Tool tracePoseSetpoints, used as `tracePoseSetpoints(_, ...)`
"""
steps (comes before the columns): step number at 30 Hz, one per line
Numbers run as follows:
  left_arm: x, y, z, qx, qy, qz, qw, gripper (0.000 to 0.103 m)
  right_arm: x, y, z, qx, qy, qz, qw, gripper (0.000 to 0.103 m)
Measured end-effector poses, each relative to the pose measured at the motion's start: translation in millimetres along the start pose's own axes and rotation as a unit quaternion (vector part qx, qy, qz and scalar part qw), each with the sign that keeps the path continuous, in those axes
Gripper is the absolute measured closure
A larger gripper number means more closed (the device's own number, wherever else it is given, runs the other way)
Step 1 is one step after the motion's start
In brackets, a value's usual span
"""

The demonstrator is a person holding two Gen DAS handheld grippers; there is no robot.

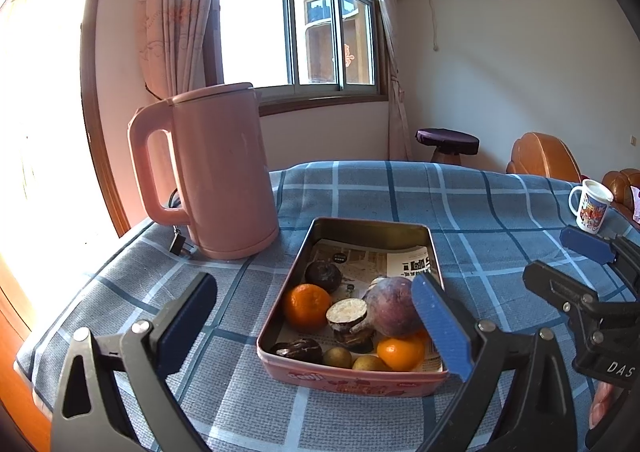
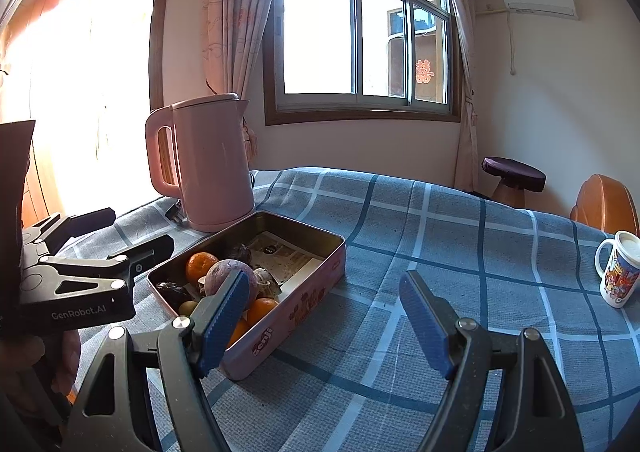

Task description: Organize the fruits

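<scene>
Two oranges (image 1: 306,305), perhaps three, in one tin (image 1: 352,378).

Bare checked cloth on the worktop (image 2: 400,220) spreads wide between the fruit-filled tin (image 2: 304,304) and the mug (image 2: 618,272), while the pink kettle (image 2: 208,168) crowds the tin's far corner.

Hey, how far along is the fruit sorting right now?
Done: the fruit sits piled in the pink tin, including an orange and a large purple fruit, on paper lining. In hand: nothing; the left gripper and right gripper are both open and empty, short of the tin. Left: apparently all the sorting, since none lies on the checked tablecloth.
</scene>
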State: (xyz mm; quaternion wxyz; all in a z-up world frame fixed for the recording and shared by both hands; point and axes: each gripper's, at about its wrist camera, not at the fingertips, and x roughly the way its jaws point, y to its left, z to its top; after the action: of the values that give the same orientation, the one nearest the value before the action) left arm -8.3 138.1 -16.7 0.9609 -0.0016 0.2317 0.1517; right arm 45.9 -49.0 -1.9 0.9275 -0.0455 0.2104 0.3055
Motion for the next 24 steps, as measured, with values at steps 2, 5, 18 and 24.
tracePoseSetpoints(2, -1.4, -1.2, 0.6, 0.002, -0.001, -0.006, 1.0, 0.003, -2.0, -1.5, 0.8, 0.001, -0.003, -0.003, 1.0, 0.024)
tracePoseSetpoints(5, -3.9, -3.3, 1.3, 0.005, -0.005, -0.003, 1.0, 0.003, -3.5, -3.6, 0.9, 0.002, -0.004, -0.004, 1.0, 0.024)
tracePoseSetpoints(18, 3.4, -2.8, 0.2, -0.002, 0.019, 0.0, 0.9998, 0.0, -5.2, -5.5, -0.2, 0.001, -0.002, -0.005, 1.0, 0.024)
tracePoseSetpoints(24, 2.2, -6.1, -1.9, 0.01, 0.017, 0.004, 0.9998, 0.0, -7.1, -9.5, -1.3, 0.004, -0.001, -0.007, 1.0, 0.024)
